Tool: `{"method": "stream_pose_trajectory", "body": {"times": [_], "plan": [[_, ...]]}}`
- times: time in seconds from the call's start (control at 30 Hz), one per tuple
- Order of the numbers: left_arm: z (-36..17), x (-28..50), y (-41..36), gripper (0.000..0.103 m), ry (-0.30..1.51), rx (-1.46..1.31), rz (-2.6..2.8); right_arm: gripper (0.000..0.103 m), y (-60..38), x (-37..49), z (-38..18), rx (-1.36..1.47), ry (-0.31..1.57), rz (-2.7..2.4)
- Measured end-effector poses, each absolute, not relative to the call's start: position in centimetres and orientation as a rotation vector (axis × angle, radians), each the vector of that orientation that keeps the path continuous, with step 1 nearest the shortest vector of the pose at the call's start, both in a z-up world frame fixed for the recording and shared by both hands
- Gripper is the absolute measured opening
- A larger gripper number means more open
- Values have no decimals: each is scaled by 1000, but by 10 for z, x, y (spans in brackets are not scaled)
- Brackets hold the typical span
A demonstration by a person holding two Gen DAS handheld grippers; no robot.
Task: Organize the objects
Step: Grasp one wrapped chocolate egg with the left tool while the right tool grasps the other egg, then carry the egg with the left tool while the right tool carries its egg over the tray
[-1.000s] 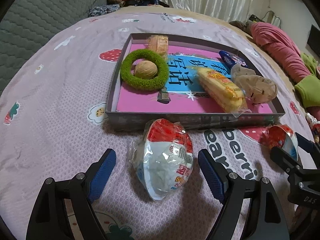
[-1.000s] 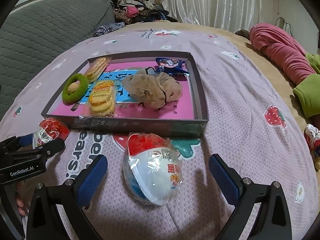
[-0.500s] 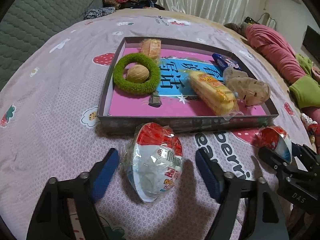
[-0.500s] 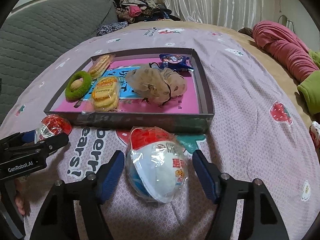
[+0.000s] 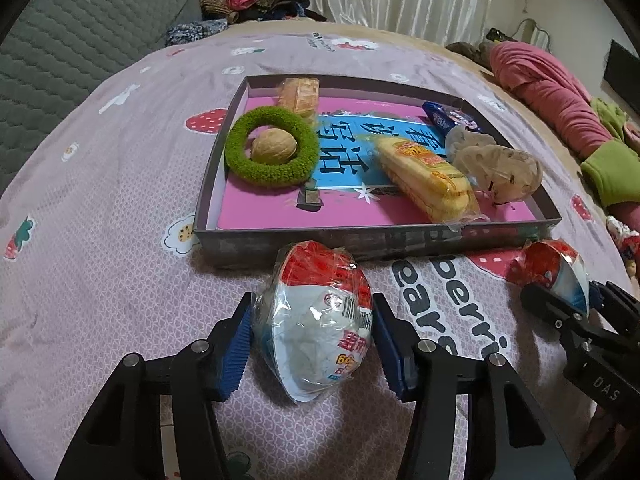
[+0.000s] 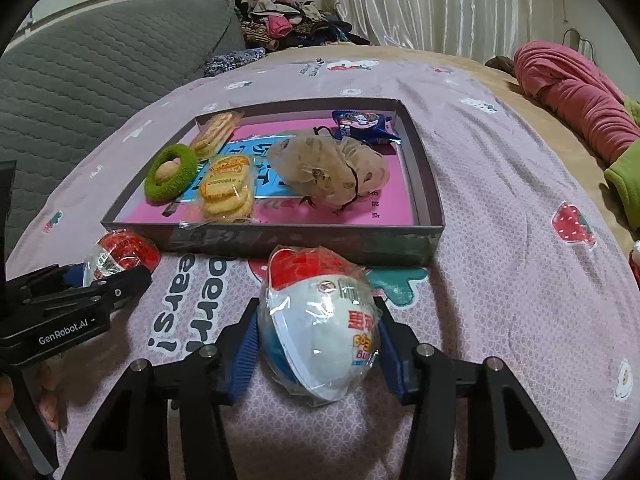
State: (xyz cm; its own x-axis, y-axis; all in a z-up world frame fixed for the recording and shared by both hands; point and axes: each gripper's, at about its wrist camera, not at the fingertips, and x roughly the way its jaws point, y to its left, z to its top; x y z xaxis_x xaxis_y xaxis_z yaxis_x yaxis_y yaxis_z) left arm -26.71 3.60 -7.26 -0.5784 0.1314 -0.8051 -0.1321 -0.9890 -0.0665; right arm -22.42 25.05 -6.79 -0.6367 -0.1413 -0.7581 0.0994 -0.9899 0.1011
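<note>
Two wrapped red-and-white toy eggs lie on the bedspread in front of a shallow grey box (image 5: 360, 236) (image 6: 304, 236). My left gripper (image 5: 312, 340) is shut on one egg (image 5: 316, 316), blue pads pressed against both its sides. My right gripper (image 6: 316, 344) is shut on the other egg (image 6: 320, 320) the same way. Each gripper shows in the other's view with its egg: the right gripper's egg (image 5: 556, 268) in the left wrist view, the left gripper's egg (image 6: 124, 252) in the right wrist view. Both eggs rest on the bed.
The box holds a green ring (image 5: 272, 152) around a walnut (image 5: 274, 147), two biscuit packs (image 5: 424, 176) (image 5: 300, 94), a beige scrunchie (image 5: 496, 168) and a blue snack packet (image 5: 448, 116). A pink blanket (image 5: 552, 92) lies at the right; a grey sofa (image 6: 80, 64) stands at the left.
Both grippers moved forward around their eggs and closed from wide open until the pads touch the wrappers. The eggs stayed where they lay on the bed.
</note>
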Motion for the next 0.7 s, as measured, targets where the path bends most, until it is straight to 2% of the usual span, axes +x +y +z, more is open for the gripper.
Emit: {"method": "stream_pose_trajectory", "body": {"times": [0.7], "plan": [[-46,-240,43,57,36,-1291,2690,52,240,-198,-40,1184,-92,-2711]]}}
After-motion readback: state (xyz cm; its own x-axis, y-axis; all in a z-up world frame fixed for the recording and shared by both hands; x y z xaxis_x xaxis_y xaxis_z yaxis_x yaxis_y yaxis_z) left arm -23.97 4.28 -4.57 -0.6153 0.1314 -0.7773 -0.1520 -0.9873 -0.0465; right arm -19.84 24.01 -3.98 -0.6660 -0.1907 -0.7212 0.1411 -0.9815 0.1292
